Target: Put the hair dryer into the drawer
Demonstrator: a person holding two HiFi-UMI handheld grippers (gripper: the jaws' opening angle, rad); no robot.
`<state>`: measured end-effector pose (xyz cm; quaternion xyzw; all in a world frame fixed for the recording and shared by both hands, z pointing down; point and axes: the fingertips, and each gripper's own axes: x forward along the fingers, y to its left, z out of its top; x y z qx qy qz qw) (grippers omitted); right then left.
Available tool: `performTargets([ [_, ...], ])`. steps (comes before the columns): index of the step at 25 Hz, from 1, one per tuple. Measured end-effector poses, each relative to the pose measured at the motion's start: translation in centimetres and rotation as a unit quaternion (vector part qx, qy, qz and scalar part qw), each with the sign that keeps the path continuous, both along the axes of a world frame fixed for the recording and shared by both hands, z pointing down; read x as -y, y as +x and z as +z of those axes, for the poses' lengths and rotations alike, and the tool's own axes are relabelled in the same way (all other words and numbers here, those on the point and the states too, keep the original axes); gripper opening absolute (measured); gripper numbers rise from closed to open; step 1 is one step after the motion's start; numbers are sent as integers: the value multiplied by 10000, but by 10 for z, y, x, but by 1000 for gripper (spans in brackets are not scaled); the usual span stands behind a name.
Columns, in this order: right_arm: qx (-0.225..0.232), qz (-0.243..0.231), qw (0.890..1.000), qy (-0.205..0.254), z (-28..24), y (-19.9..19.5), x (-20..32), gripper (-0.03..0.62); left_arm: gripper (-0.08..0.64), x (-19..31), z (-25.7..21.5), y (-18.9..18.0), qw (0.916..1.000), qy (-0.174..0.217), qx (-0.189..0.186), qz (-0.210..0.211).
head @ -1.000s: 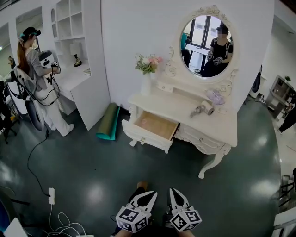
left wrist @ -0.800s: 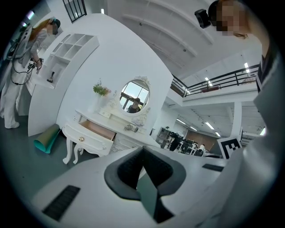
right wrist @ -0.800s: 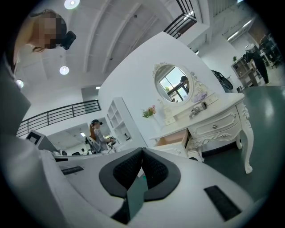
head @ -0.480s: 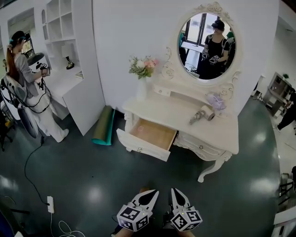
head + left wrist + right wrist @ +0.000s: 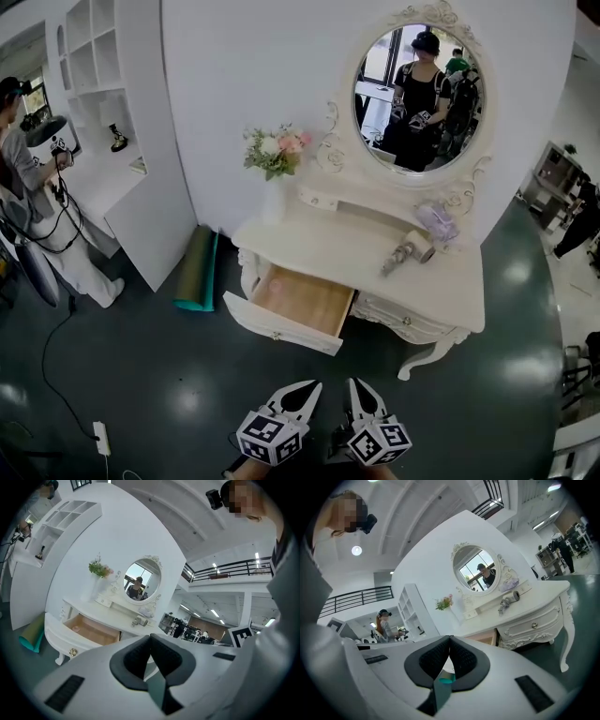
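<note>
Silver-and-white hair dryer (image 5: 410, 251) lies on ornate white desk (image 5: 347, 234), right of desk's pulled-out wood-lined drawer (image 5: 281, 328). Left gripper (image 5: 315, 385), right gripper (image 5: 353, 383) — both well short of desk, jaws together, empty.
</note>
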<state>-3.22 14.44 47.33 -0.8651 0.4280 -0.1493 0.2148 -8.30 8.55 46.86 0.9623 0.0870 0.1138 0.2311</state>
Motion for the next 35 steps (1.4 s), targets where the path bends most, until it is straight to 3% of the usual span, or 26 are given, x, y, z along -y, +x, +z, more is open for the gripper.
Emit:
performTargets([
  [10, 128, 236, 9995, 184, -4, 68, 55, 15, 23, 59, -5, 71, 9999, -6, -14, 165],
  [16, 283, 696, 9962, 439, -6, 107, 65, 15, 21, 86, -4, 104, 9995, -64, -102, 307],
  [27, -11, 899, 9957, 235, -19, 143, 78, 15, 21, 105, -5, 130, 9988, -83, -94, 464],
  [35, -24, 1247, 9918, 282, -25, 164, 60, 15, 21, 91, -6, 144, 9975, -209, -54, 675],
])
